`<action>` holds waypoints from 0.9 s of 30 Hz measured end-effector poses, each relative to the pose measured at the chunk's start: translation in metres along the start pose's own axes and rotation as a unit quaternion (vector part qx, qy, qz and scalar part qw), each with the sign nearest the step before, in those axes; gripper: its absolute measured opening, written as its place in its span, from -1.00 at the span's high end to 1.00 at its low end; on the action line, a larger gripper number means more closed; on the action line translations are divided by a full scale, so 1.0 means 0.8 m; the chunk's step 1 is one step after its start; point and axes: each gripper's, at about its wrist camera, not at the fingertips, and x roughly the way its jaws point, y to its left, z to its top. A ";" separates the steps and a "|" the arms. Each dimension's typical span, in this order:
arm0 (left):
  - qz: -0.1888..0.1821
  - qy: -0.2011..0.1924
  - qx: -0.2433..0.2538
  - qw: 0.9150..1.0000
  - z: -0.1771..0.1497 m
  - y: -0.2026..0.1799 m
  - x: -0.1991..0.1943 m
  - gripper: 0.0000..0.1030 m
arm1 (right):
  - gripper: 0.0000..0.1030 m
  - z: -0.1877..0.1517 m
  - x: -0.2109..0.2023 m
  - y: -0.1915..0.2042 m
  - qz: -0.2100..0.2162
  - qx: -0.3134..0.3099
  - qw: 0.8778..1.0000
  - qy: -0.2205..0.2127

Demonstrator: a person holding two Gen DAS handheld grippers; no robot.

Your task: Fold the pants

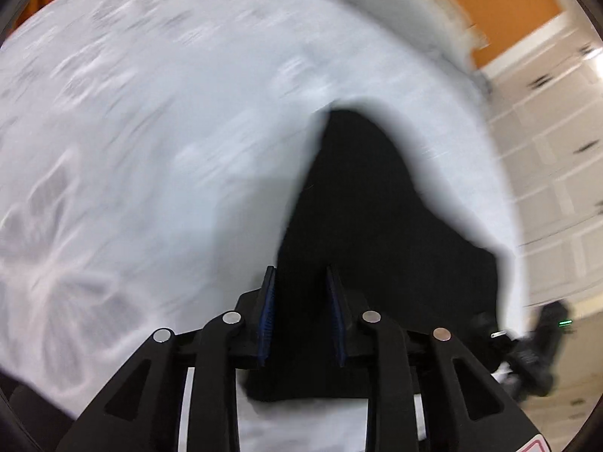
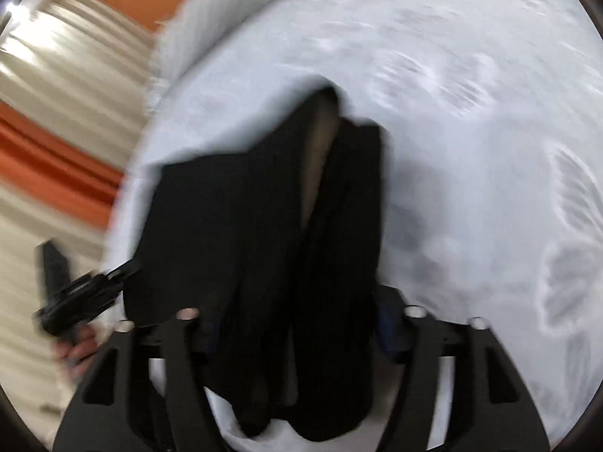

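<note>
Black pants (image 1: 361,203) lie on a white bed and run up between my left gripper's (image 1: 301,275) blue-padded fingers, which are closed on the cloth. In the right wrist view the pants (image 2: 264,207) are bunched in thick folds that fill the gap of my right gripper (image 2: 294,324) and hide its fingertips. The right gripper is shut on this bunch. The other gripper (image 2: 75,301), held by a hand, shows at the left edge of the pants. Both views are motion-blurred.
The white bedspread (image 1: 150,132) with a faint butterfly pattern fills most of both views. An orange wall (image 1: 508,11) and white panelled doors (image 1: 557,150) stand beyond the bed's edge. A white pillow (image 2: 211,19) lies at the far end.
</note>
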 end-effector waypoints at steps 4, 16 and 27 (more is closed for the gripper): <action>0.032 -0.088 0.062 0.994 -0.015 -0.033 -0.055 -0.05 | -0.28 -0.007 -0.061 0.010 -0.004 0.002 0.998 -0.061; -0.117 -0.048 0.246 0.961 -0.088 -0.178 -0.046 -0.67 | 0.92 0.003 -0.036 0.061 0.049 -0.038 0.998 0.020; -0.083 -0.019 0.294 0.952 -0.104 -0.240 0.026 0.71 | 0.85 0.035 -0.041 0.100 0.123 -0.046 0.990 0.042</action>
